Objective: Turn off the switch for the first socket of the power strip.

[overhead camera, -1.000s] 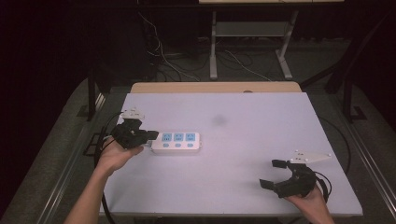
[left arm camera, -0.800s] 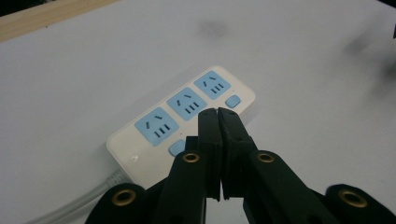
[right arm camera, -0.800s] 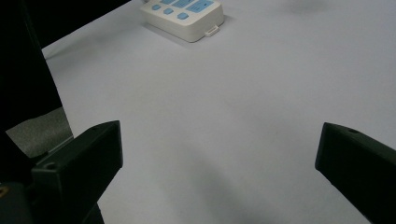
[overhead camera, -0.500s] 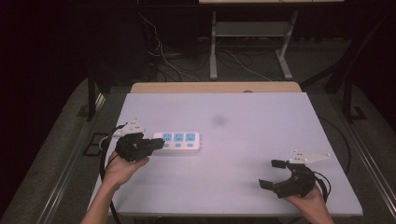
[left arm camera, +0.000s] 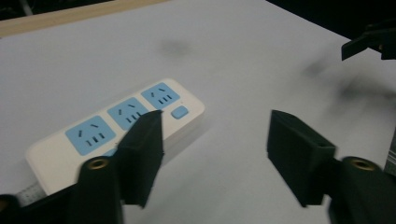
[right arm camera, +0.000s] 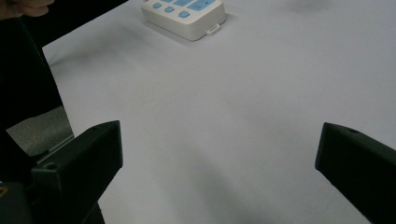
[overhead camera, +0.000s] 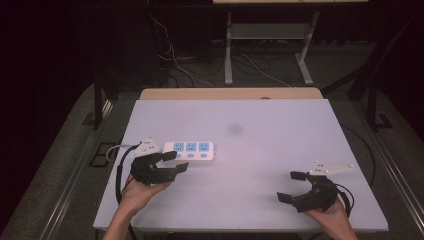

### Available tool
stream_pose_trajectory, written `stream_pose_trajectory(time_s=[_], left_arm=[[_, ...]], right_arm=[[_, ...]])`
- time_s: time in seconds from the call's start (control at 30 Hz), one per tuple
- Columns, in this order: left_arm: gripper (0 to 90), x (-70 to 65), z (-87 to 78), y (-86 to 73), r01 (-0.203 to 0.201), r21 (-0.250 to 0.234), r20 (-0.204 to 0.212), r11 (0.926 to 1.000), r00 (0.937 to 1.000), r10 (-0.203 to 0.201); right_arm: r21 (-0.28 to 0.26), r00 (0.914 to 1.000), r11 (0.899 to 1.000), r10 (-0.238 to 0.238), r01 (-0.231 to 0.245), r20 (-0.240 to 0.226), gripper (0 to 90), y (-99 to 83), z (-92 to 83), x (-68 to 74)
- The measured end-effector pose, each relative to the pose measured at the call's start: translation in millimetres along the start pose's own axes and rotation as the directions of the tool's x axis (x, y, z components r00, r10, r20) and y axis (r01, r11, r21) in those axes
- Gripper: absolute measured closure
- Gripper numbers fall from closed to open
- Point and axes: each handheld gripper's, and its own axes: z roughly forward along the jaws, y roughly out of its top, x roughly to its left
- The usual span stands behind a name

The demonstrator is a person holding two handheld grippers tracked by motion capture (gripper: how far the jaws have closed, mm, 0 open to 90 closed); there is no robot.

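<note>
A white power strip [overhead camera: 192,150] with three blue sockets lies flat on the left half of the white table [overhead camera: 260,150]. My left gripper [overhead camera: 176,162] sits just in front of the strip's left end, low over the table. Its jaws have just been opening, and they stand apart with nothing between them. In the left gripper view the strip [left arm camera: 93,135] lies beside and behind one jaw of my left gripper [left arm camera: 215,128], outside the gap. My right gripper [overhead camera: 289,186] rests near the front right corner, open wide over bare table. The right gripper view looks between the open jaws of my right gripper [right arm camera: 219,140] toward the strip [right arm camera: 187,14].
The strip's white cable [overhead camera: 120,147] runs off the table's left edge. A wooden ledge [overhead camera: 230,93] borders the far edge. Dark floor with cables and a metal stand [overhead camera: 230,50] lies beyond. A faint grey smudge [overhead camera: 234,129] marks the tabletop's middle.
My left gripper has drawn back from the strip's left end toward the near edge and sunk lower. Its jaws have gone from shut to open. The right gripper has stayed put.
</note>
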Motion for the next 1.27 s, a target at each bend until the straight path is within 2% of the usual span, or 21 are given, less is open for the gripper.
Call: stream_pose_trajectory(time_s=[0.13, 0.2, 0.3, 0.5, 0.63, 0.93, 1.27], left_arm=[[15.3, -3.7, 2.9, -4.9, -0.004, 0.001, 0.044, 1.0000, 0.9990, 0.004], [11.5, -5.2, 3.9, -7.8, -0.003, -0.005, 0.059, 1.0000, 0.9983, 0.003], [0.8, -6.7, 7.6, -11.8, 0.002, 0.007, 0.074, 1.0000, 0.9972, -0.002], [0.0, -9.0, 14.4, -23.8, 0.007, 0.012, 0.109, 0.9999, 0.9940, -0.008], [0.0, -9.9, 17.2, -31.2, 0.015, 0.003, 0.116, 0.9999, 0.9931, -0.015], [0.0, -8.6, 23.0, -45.6, 0.046, -0.030, 0.107, 0.9985, 0.9933, -0.042], [0.0, -7.1, 30.1, -53.4, 0.039, -0.013, 0.107, 0.9992, 0.9936, -0.038]], right_arm=[[0.000, 1.0000, 1.000, -0.001, 0.001, -0.001, 0.5, 0.0, -0.1, 0.2], [0.000, 1.0000, 1.000, -0.002, 0.002, -0.002, 0.5, 0.0, -0.1, 0.3], [0.000, 1.0000, 1.000, -0.002, 0.002, -0.001, 0.5, 0.0, -0.1, 0.3], [0.002, 1.0000, 1.000, -0.004, 0.004, -0.002, 0.5, 0.0, 0.1, 0.3], [0.002, 1.0000, 1.000, -0.004, 0.004, -0.002, 0.5, -0.1, 0.1, 0.3], [0.001, 1.0000, 1.000, 0.000, 0.000, -0.006, 0.5, -0.4, -0.1, 0.5], [0.007, 0.9999, 1.000, 0.006, -0.006, -0.008, 0.5, -1.1, 0.5, 0.4]])
